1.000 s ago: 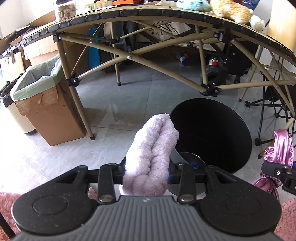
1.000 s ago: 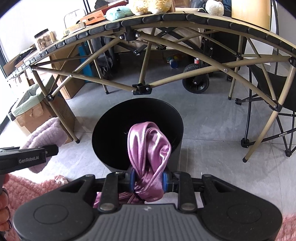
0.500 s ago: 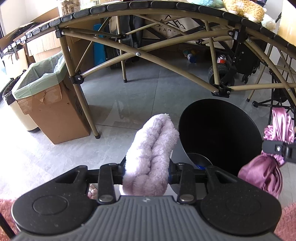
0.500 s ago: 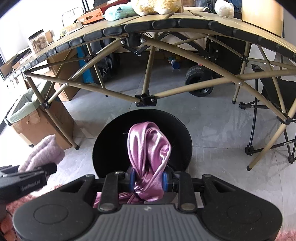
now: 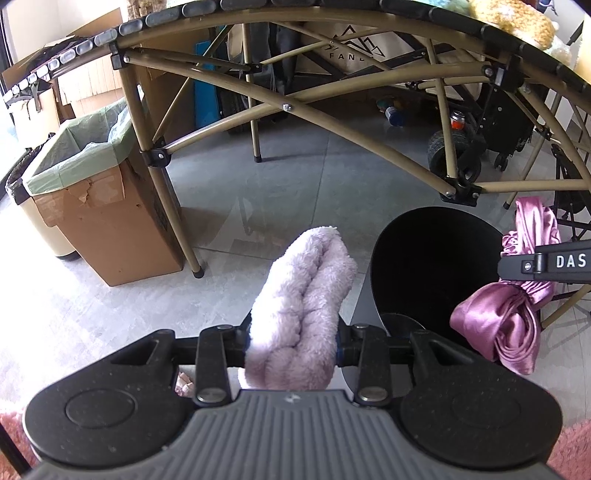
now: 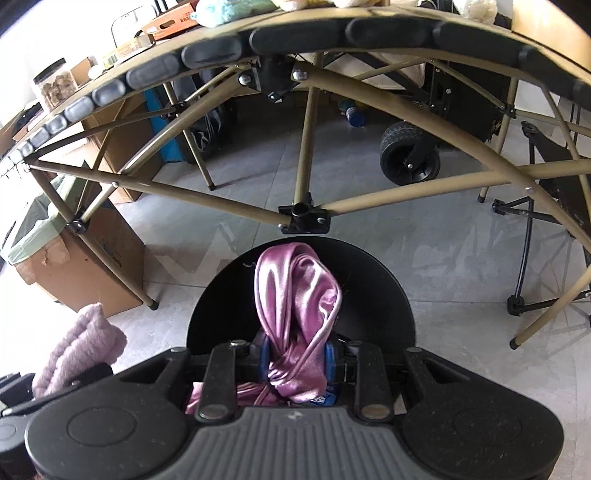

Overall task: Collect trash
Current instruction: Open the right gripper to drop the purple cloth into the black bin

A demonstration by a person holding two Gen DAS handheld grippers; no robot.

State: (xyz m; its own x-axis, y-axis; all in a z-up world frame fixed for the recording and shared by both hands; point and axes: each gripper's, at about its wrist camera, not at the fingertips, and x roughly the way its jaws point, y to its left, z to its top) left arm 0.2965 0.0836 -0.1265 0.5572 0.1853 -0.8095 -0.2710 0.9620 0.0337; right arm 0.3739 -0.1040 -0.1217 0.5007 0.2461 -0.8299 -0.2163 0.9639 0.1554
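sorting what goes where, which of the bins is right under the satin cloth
The round black bin: the pink satin cloth in the right gripper hangs over its opening. The cardboard box with the green liner stands off beside the table leg.

A folding bench with a tan tube frame [image 5: 332,122] arches across the grey tiled floor [image 5: 288,192]. On its top sit a clear jar of brownish snacks [image 6: 55,86], a flat orange-printed carton [image 6: 170,24], a pale blue plush [image 6: 229,9] and a yellow plush [image 5: 517,22]. Under it stand a black rubber wheel of a cart [image 6: 410,158] and a small blue bottle [image 6: 354,116]. A black folding chair [image 6: 554,177] stands at the right. Pink shaggy rug [image 5: 569,454] edges the lower corners.
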